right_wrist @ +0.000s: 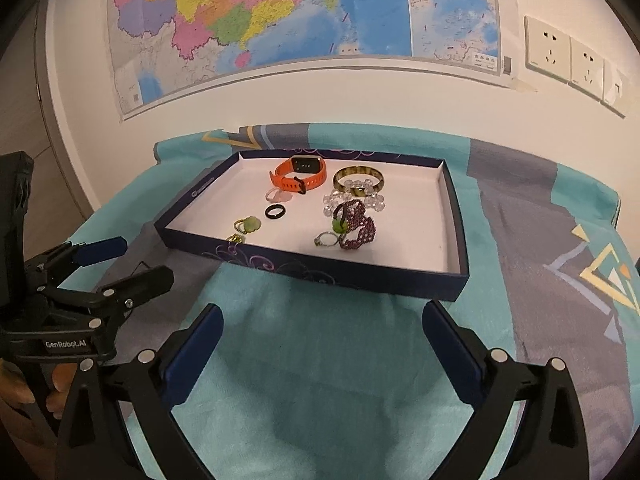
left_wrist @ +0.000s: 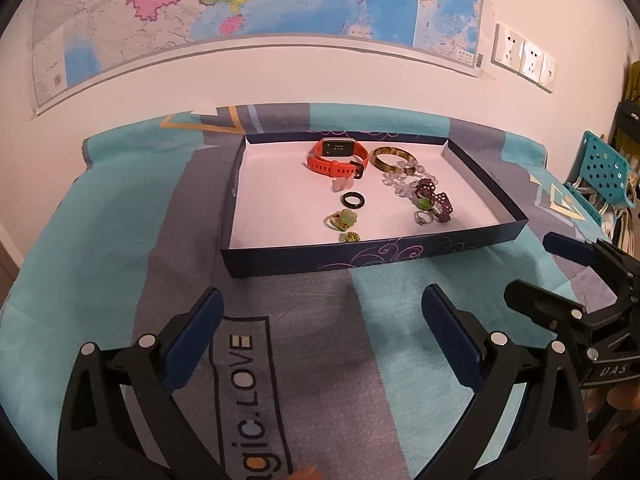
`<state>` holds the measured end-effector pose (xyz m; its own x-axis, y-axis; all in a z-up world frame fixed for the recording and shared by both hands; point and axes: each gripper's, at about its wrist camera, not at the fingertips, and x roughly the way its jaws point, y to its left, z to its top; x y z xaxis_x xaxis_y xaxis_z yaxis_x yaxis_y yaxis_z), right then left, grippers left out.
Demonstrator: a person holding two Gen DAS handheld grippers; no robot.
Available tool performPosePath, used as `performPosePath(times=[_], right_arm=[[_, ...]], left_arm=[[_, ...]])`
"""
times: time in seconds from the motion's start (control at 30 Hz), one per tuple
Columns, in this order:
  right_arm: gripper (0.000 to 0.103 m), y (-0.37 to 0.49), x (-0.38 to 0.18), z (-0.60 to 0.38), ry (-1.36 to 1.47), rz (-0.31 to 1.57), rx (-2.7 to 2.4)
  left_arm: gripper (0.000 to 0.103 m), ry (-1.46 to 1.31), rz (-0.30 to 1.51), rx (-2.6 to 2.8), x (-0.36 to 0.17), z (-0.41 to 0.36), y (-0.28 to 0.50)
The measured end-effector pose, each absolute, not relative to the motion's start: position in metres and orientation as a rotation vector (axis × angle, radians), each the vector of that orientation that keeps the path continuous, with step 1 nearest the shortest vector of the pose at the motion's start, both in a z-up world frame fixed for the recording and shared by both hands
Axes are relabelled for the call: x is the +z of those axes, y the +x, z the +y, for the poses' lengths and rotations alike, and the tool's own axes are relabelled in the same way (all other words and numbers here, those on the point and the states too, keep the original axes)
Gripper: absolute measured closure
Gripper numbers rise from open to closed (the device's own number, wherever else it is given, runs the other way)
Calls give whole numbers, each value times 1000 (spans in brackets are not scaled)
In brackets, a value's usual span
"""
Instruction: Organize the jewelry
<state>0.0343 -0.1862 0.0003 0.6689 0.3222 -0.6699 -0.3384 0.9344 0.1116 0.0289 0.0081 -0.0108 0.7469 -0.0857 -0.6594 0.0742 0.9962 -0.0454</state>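
Observation:
A shallow dark-blue box (left_wrist: 360, 258) (right_wrist: 320, 276) with a white floor sits on the cloth. Inside lie an orange smartwatch (left_wrist: 338, 154) (right_wrist: 298, 178), a brown bangle (left_wrist: 394, 158) (right_wrist: 358, 178), a clear bead bracelet (left_wrist: 404, 182) (right_wrist: 352, 200), a purple beaded piece (left_wrist: 438, 204) (right_wrist: 358, 228), a black ring (left_wrist: 353, 200) (right_wrist: 276, 212), green-stone rings (left_wrist: 343, 220) (right_wrist: 248, 226) and a silver ring (left_wrist: 423, 219) (right_wrist: 326, 240). My left gripper (left_wrist: 322, 300) and right gripper (right_wrist: 322, 316) are open and empty, in front of the box.
A teal and grey patterned cloth (left_wrist: 120, 240) covers the table. A map (right_wrist: 300, 12) and wall sockets (right_wrist: 560, 52) are on the wall behind. A teal perforated chair (left_wrist: 600, 168) stands at far right. The right gripper shows in the left wrist view (left_wrist: 556, 268).

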Motion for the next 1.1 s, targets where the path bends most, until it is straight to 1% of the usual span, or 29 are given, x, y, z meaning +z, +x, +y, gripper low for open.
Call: performPosePath(times=[1.1], right_arm=[[7,28,-2,-183,-21,749,372]], left_arm=[[6,2,725,-53,-9,6,20]])
